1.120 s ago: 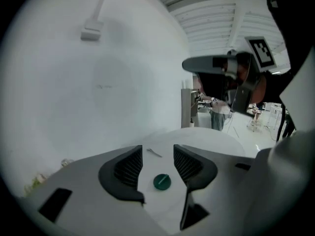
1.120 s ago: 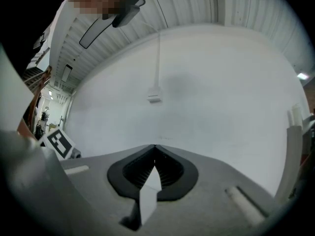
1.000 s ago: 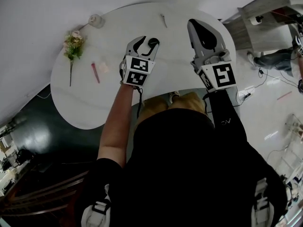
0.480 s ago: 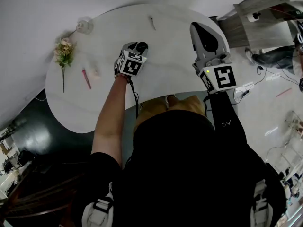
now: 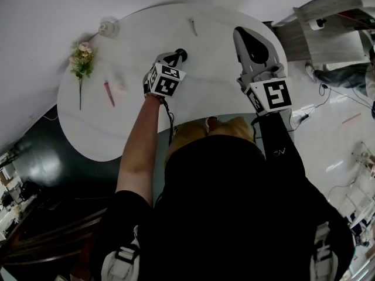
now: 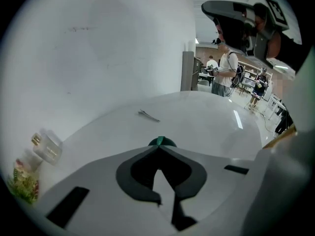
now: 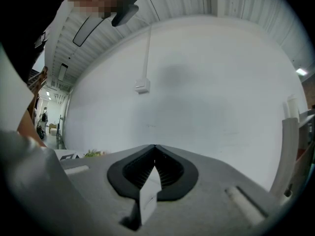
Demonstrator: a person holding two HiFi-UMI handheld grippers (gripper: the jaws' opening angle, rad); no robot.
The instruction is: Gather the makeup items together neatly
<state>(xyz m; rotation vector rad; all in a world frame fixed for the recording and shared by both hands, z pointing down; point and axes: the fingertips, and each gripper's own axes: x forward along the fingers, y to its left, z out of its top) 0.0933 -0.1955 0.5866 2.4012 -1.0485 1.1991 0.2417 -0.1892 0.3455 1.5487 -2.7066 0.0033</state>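
On the white oval table (image 5: 117, 133), my left gripper (image 5: 177, 55) points steeply down at a dark green round makeup item (image 5: 183, 53). Its jaws have just been closing and now meet on a thin green edge of that item (image 6: 158, 141). A pink stick (image 5: 109, 92) and a pale pink pad (image 5: 120, 87) lie at the left. A small clear bottle (image 5: 106, 28) stands at the far left edge, also seen as the bottle (image 6: 47, 146). A thin silver clip (image 5: 193, 26) lies at the far side, the same clip (image 6: 147, 115). My right gripper (image 5: 241, 31) hovers level over the table's right part, shut and empty.
A flower sprig (image 5: 81, 63) lies near the table's left edge. A wall runs just behind the table. A grey shelf unit (image 5: 328, 22) stands at the right, with cables on the shiny floor. Several people stand in the far room (image 6: 226, 73).
My left gripper has come down over the dark round item and its open jaws have closed on it. The right gripper has shifted only slightly.
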